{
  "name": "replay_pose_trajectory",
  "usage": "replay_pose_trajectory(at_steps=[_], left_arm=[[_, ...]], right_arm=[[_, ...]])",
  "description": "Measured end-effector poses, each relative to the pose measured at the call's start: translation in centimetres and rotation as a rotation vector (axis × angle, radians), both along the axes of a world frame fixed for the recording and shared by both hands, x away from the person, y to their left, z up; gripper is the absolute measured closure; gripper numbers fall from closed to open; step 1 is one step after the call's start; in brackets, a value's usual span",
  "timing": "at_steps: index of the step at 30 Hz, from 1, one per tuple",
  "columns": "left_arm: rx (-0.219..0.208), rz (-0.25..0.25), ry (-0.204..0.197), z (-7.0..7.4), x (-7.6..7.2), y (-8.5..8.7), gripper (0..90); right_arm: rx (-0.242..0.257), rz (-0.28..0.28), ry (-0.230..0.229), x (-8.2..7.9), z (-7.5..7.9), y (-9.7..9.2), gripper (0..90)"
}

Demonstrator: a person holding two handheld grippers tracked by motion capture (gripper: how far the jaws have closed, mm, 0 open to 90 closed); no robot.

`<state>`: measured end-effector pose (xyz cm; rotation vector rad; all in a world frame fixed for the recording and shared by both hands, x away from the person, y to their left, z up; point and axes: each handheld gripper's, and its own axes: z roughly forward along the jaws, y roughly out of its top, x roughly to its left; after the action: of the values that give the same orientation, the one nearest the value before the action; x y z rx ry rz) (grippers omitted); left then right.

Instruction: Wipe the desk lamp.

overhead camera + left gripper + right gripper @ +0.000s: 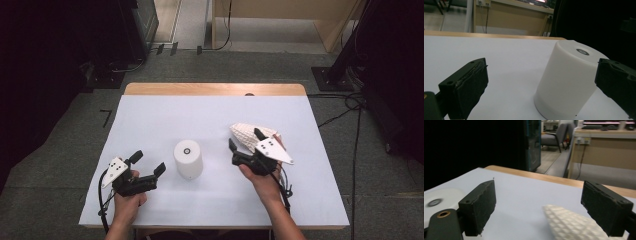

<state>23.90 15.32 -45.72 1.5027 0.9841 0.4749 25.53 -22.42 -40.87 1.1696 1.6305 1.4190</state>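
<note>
Both forearms reach forward, left hand-held gripper [148, 163] and right hand-held gripper [243, 138] spread, empty

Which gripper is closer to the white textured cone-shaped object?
Right. The right gripper is open just in front of the white textured object; the left gripper is far away, beside the white cylinder.

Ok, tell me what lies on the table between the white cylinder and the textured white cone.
Nothing: in the high view the white tabletop is bare between the white cylinder and the textured white cone.
</note>
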Motion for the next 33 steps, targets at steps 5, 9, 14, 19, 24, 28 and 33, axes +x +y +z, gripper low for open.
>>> replay_pose_trajectory(at_steps=[5,9,14,19,24,28,33], left_arm=[[0.018,-0.028,0.005,-0.4,-0.1,-0.8,0.0],[0.029,-0.049,0.006,-0.7,-0.2,-1.3,0.0],[0.038,-0.062,0.009,-0.8,0.0,-1.9,0.0],[0.046,-0.082,0.009,-0.9,0.1,-2.5,0.0],[0.061,-0.107,0.014,-1.3,0.1,-2.9,0.0],[0.075,-0.115,0.032,-1.7,0.3,-3.0,0.0],[0.084,-0.117,0.035,-1.8,0.3,-3.2,0.0]], right_arm=[[-0.028,-0.07,0.056,1.9,-0.8,-3.8,13.5],[-0.039,-0.11,0.091,3.1,-1.8,-5.9,14.2],[-0.032,-0.127,0.202,4.5,-3.6,-7.5,15.4],[-0.105,-0.135,0.317,5.7,-6.0,-7.6,16.2],[-0.125,-0.177,0.336,6.8,-7.2,-7.7,16.5],[-0.179,-0.198,0.357,7.8,-8.2,-7.5,27.6],[-0.212,-0.139,0.422,8.0,-8.7,-7.4,71.6]])
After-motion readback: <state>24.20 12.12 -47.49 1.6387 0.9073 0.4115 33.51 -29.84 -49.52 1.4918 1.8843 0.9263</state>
